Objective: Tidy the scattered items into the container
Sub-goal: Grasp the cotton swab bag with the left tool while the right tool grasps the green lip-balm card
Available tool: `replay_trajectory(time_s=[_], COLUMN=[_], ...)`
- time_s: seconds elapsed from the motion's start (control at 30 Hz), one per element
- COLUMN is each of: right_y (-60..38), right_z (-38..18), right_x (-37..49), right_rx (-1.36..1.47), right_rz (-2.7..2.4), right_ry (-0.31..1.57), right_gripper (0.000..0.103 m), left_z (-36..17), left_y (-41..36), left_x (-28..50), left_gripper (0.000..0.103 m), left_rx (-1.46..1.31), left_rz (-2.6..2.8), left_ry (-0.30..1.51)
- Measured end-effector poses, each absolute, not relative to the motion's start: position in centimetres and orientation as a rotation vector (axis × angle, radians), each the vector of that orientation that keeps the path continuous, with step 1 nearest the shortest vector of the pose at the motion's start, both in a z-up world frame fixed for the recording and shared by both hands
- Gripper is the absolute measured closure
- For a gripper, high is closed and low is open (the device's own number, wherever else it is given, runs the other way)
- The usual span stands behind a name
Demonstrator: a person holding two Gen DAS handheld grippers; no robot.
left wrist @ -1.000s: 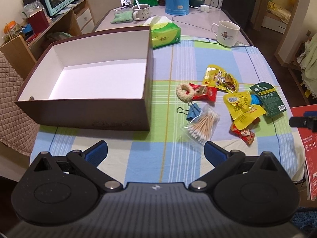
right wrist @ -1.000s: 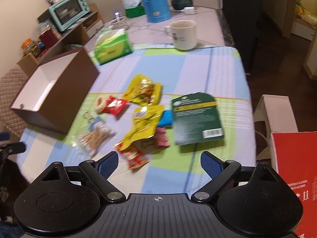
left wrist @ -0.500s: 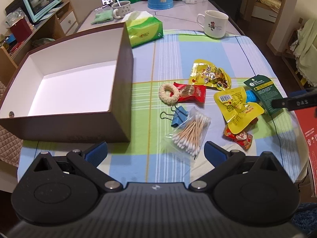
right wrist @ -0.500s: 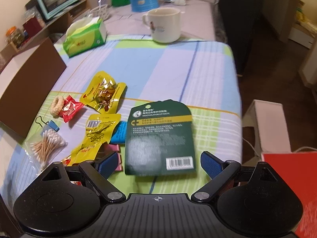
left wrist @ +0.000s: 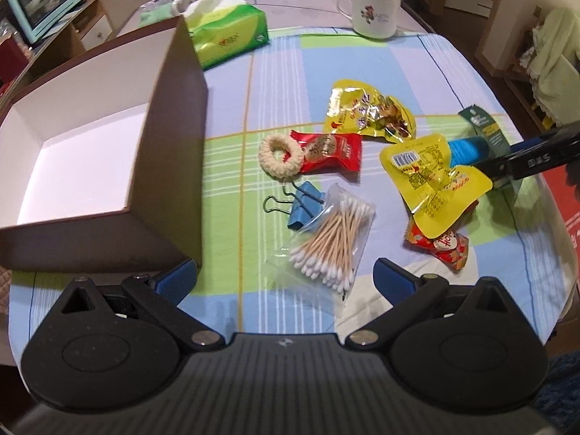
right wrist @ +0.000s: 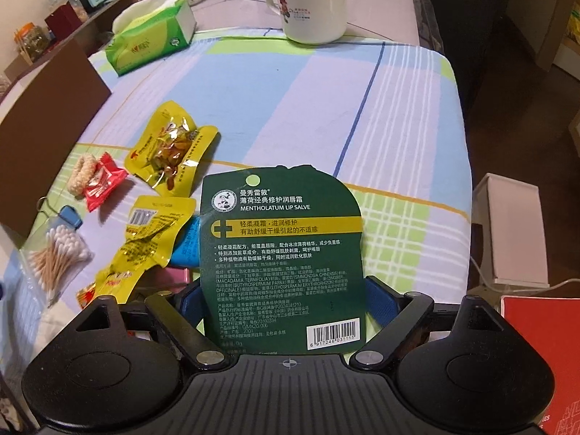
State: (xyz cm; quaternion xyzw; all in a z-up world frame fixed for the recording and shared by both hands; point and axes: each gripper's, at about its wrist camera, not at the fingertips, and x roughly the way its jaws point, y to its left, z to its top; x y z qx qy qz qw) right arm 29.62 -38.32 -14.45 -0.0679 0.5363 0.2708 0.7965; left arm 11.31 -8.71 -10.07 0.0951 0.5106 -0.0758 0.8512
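A brown box with a white inside stands open at the left of the checked tablecloth. Right of it lie a woven ring, a red packet, two yellow snack packs, a blue binder clip and a bag of cotton swabs. My left gripper is open, low over the table, with the swab bag just ahead of its fingers. My right gripper is open with a green lip salve card lying between its fingers.
A green tissue pack and a white mug stand behind the items, with a second mug and a blue flask further back. The table's right edge drops to a white stool and a red carton.
Both grippers have come forward and down. The left one has closed in on the swab bag. The right one has slid over the green card, which now sits between its fingers.
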Motion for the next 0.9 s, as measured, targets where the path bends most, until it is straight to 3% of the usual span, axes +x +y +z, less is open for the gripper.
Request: replay_trajectory(time_s=[0.27,0.43,0.53,0.6,0.77,0.87,0.9], right_y=[-40.3,-40.7,-40.9,-41.3,-41.4,-41.0,-40.8], right_z=[-12.3,-11.4,-11.2,-11.1,-10.8,-10.5,-10.4], right_x=[28.5,28.0,27.6,27.3,26.8,26.8,26.8], right_rx=[-0.069,-0.055,-0.061,-0.062,-0.065,-0.077,-0.082], right_rz=[0.594,0.598,0.598,0.6,0.619,0.643,0.652], right_ry=[1.131,1.119,1.122,1.126,1.128,1.121,1.118], right_gripper=[0.017,0.017,0.017,0.017,0.017,0.017,0.017], left_z=[-12.0,-14.3,-15.4,-15.3,-14.4,-13.7,-13.4], left_y=[-10.2,-11.2,-10.9,-10.5,-10.1,-9.9,-9.8], left_x=[12.4,13.5,14.1,14.1,13.2,12.6,12.4], left_gripper=[0.001,0.011,0.023,0.039,0.055,0.077,0.077], left_rx=[0.261,0.323,0.308,0.258,0.215,0.184,0.174], left_rz=[-0.246,-0.282,-0.286,-0.311,-0.335,-0.347,-0.35], left_ry=[1.053,1.073,1.095,1.108,1.116,1.121,1.122])
